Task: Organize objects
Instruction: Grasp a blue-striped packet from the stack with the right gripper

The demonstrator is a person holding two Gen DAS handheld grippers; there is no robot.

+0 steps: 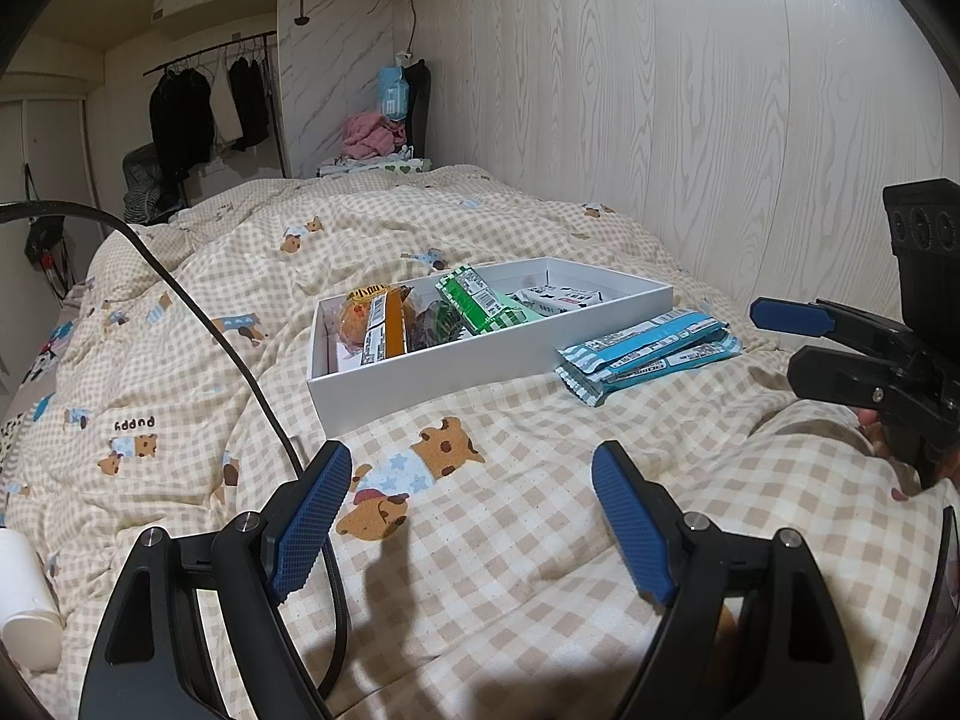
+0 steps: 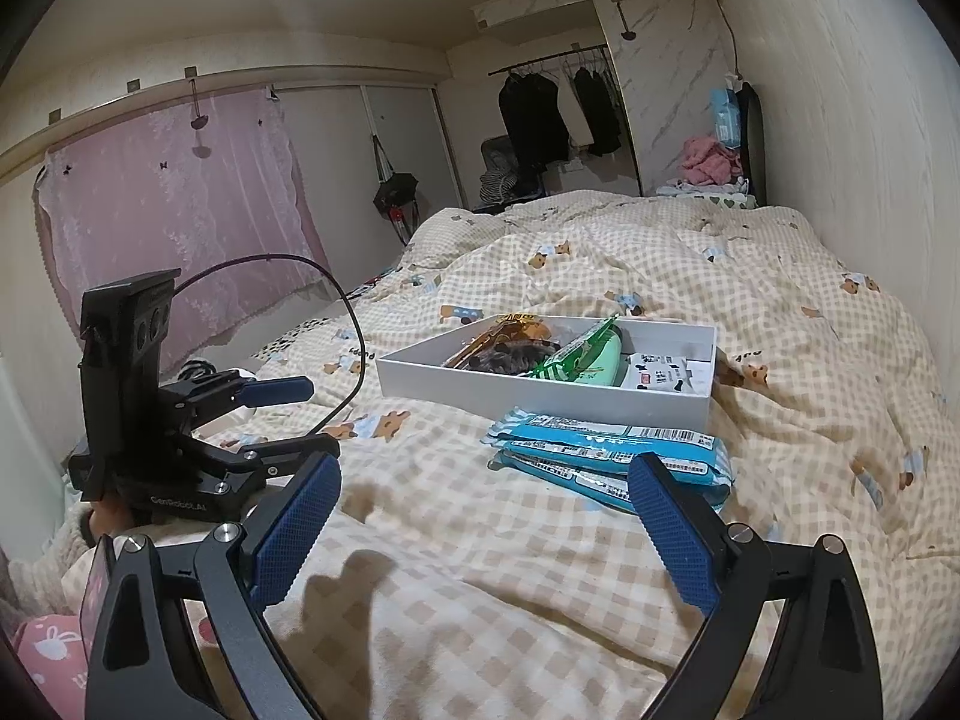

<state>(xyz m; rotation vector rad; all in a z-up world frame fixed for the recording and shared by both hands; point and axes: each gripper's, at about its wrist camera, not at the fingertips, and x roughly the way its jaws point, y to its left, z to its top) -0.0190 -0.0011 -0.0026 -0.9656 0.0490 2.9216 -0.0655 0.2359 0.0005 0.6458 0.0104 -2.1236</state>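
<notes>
A white shallow box (image 1: 420, 369) (image 2: 540, 393) sits on the checked bed cover. It holds an orange snack packet (image 1: 375, 324), a green packet (image 1: 480, 300) (image 2: 576, 354) and a white packet (image 1: 564, 300) (image 2: 657, 372). A stack of blue packets (image 1: 648, 354) (image 2: 612, 456) lies on the cover beside the box, outside it. My left gripper (image 1: 471, 510) is open and empty, short of the box; it also shows in the right wrist view (image 2: 294, 414). My right gripper (image 2: 483, 522) is open and empty, just short of the blue packets; it also shows in the left wrist view (image 1: 774, 342).
The checked bear-print duvet (image 1: 480, 540) covers the whole bed. A wood-grain wall (image 1: 690, 120) runs along the right side. A black cable (image 1: 240, 360) trails across the cover by the left gripper. A white cylinder (image 1: 24, 600) lies at the left edge. Clothes hang at the far end.
</notes>
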